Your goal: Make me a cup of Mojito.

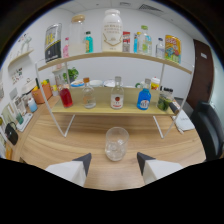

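Here the tongs (114, 161) stand wide open, gripping nothing — a clear glass (116, 143) sits on the table (60, 142) just ahead. Beyond it, bottles line a shelf (105, 107).

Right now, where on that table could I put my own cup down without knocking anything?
Bare wood lies on the table either side of the glass, which stands just ahead of the open gripper. The lower shelf is crowded: red bottle, clear bottles, blue bottle.
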